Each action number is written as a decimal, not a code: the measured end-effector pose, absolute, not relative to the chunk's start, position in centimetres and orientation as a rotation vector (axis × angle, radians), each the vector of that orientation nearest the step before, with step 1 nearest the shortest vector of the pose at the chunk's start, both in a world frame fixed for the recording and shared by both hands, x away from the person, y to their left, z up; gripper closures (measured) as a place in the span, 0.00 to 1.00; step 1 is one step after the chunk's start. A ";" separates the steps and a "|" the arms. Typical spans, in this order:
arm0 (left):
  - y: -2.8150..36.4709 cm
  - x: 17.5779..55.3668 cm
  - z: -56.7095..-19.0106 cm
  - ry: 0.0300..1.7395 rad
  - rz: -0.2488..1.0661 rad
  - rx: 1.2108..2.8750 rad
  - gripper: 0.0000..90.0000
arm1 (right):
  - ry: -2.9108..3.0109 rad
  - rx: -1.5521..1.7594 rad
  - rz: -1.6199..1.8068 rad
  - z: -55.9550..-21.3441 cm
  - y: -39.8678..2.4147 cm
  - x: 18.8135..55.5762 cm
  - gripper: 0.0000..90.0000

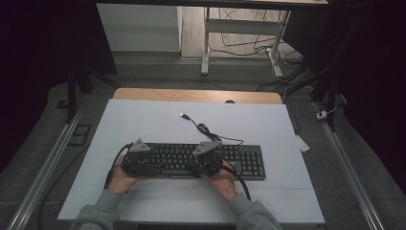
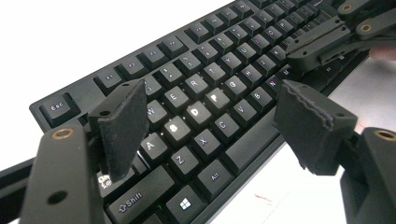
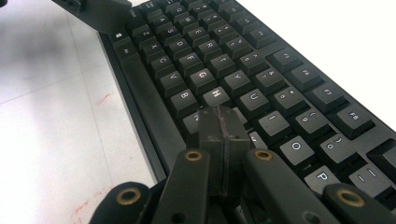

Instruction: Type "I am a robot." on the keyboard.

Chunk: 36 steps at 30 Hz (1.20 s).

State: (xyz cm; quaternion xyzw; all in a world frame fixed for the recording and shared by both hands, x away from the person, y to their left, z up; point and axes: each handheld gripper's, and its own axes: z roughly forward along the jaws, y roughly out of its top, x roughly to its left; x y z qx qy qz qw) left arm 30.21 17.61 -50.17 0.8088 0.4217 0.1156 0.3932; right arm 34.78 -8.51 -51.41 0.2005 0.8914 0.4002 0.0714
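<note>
A black keyboard (image 1: pixel 249 160) lies across the white table top, and its cable (image 1: pixel 206 130) runs back to a loose USB plug (image 1: pixel 183 115). My left gripper (image 1: pixel 139 160) hovers over the keyboard's left end. In the left gripper view that gripper (image 2: pixel 212 116) is open, its pads either side of the lit S, D and F keys (image 2: pixel 194 112), with nothing held. My right gripper (image 1: pixel 207 160) is over the keyboard's middle. In the right gripper view this gripper (image 3: pixel 223 126) is shut and empty, its tip down among the keys just below H (image 3: pixel 215 95).
The white table top (image 1: pixel 143 120) ends at a wooden strip (image 1: pixel 191 94) at the far edge. Desk legs and loose cables (image 1: pixel 249 45) lie on the floor beyond. Metal rails (image 1: pixel 43 177) run along both sides of the table.
</note>
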 end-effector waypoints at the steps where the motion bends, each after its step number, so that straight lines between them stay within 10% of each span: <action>1: 17.6 30.2 -50.2 1.070 0.293 2.053 0.29 | 2.677 0.606 1.199 -51.5 -8.4 34.8 0.99; 28: 17.7 30.2 -50.2 1.068 0.292 2.058 0.29 | 2.625 0.615 1.250 -50.8 -9.0 34.8 1.00; 36: 17.8 30.2 -50.2 1.069 0.293 2.053 0.29 | 2.587 0.656 1.283 -50.4 -10.3 35.0 0.78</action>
